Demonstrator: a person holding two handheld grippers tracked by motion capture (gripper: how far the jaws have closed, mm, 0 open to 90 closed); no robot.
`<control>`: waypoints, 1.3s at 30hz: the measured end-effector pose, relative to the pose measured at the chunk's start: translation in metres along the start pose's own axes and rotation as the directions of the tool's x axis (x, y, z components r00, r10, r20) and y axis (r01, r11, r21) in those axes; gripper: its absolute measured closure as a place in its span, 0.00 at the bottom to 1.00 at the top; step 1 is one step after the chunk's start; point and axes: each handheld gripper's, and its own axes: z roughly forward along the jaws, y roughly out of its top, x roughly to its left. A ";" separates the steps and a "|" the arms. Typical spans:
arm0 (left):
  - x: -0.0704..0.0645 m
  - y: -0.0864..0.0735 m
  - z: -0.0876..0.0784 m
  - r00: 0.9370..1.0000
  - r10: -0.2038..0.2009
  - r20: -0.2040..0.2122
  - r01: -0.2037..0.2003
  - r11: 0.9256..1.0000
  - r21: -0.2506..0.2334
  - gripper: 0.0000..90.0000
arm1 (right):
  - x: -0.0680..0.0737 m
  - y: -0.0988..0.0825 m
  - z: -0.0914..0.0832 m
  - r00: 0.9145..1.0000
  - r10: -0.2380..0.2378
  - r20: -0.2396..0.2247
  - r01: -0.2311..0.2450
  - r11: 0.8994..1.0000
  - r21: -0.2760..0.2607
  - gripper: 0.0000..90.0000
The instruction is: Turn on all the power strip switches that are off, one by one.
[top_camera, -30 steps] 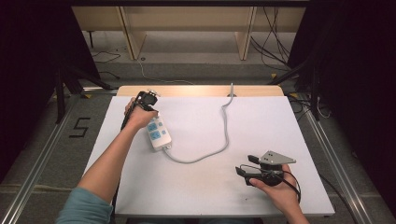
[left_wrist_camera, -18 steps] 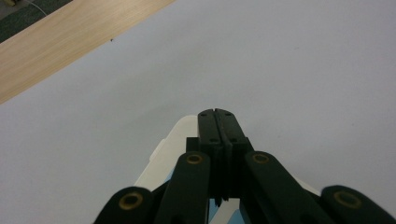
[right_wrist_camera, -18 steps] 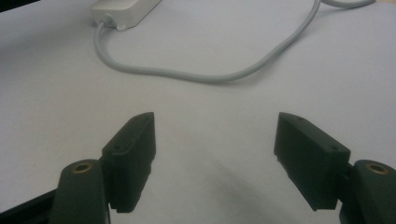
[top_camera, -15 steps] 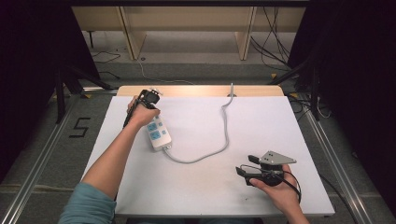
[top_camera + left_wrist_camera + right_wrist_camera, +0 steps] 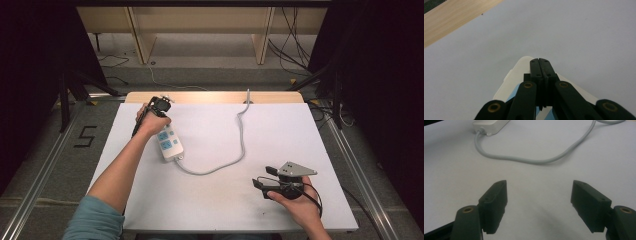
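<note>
Nearest, at the lower right of the high view, the right tool (image 5: 264,181) rests on the white surface (image 5: 215,200) in the person's right hand (image 5: 295,200). Its jaws stand wide apart with nothing between them. In the right gripper view the jaw faces are matte black blocks with small screw heads, on arms with brass-coloured pivots.

Mid-frame, a grey round-section cable (image 5: 240,150) lies in a loose S-curve. It runs from the near end of the power strip (image 5: 170,143) toward the far edge of the surface. It appears smooth and pliant.

Farther off, at the upper left of the sheet, the left hand (image 5: 150,121) holds the left tool (image 5: 541,65) over the far end of the power strip. Its jaws are closed together, tip to tip, holding nothing. Whether they touch the strip's top face cannot be determined.

The strip is a white, hard-looking plastic bar with rounded corners and blue socket panels. It lies flat and at an angle.

Judgement: the step appears to be pressing or steadying the strip's far end. To do that well:
- bear straight down with the closed tips;
- avoid sideways load, since the casing may slide on the smooth sheet.

A pale wood strip (image 5: 454,20) borders the sheet at the far edge.
</note>
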 end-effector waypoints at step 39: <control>-0.001 0.007 0.001 1.000 0.001 -0.011 -0.001 0.998 0.064 1.00 | 0.000 0.000 0.000 1.000 -0.002 -0.002 0.002 1.000 0.003 0.34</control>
